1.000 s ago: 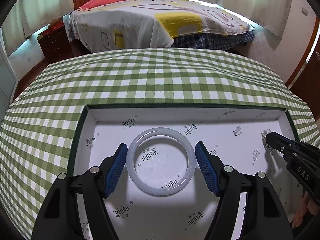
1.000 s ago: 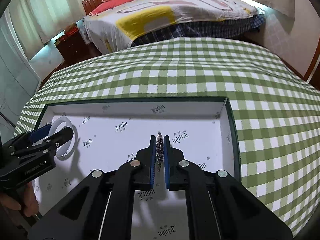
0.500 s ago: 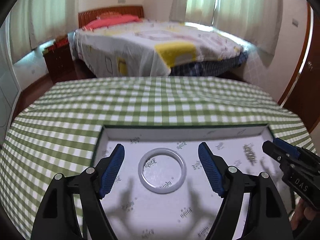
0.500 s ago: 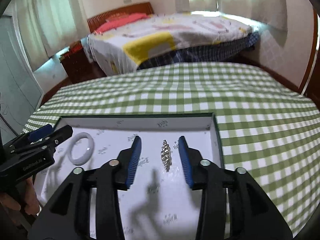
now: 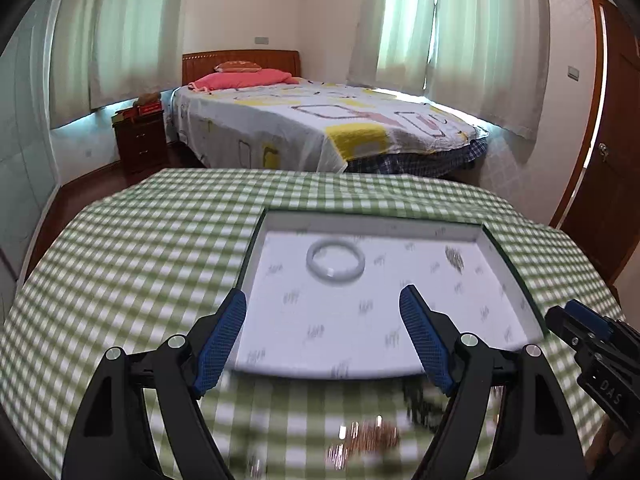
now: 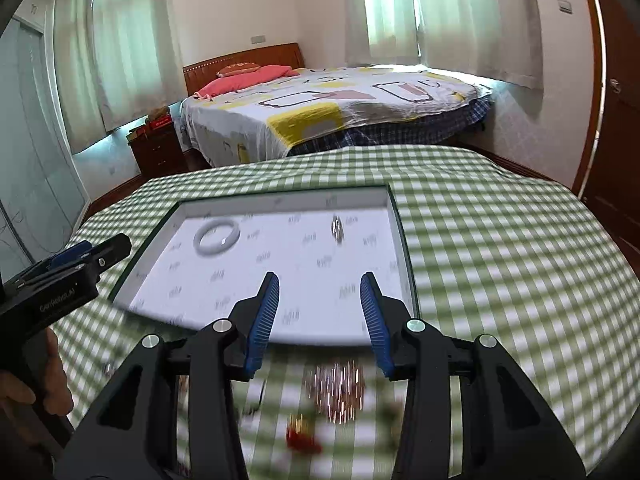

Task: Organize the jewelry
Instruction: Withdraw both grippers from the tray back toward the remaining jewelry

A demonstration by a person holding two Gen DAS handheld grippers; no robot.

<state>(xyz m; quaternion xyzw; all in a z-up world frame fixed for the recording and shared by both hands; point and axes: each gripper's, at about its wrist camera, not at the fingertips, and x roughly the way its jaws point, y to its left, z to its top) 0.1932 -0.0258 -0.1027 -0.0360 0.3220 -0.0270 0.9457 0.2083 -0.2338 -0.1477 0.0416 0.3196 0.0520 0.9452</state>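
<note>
Hovering over the green-and-white checked tablecloth point(image 6: 500, 240), the left gripper point(image 5: 322, 344) and the right gripper point(image 6: 319, 316) both hang with their blue-padded jaws spread wide and nothing between them. Inside the shallow white-lined jewelry tray point(image 6: 400, 240) lie a pale translucent bangle point(image 6: 217, 237) toward its left and a small silvery chain piece point(image 6: 338, 229) well apart to its right. Near the tray's front edge, on the cloth, sits a blurred rose-gold beaded cluster point(image 6: 336, 394) beside a small red-and-gold trinket point(image 6: 302, 434); motion blur makes their exact form hard to judge. The likely risk is a rushed descent onto the cluster: pads closing off-centre could scatter loose beads, snag the cloth, or nudge the tray.
</note>
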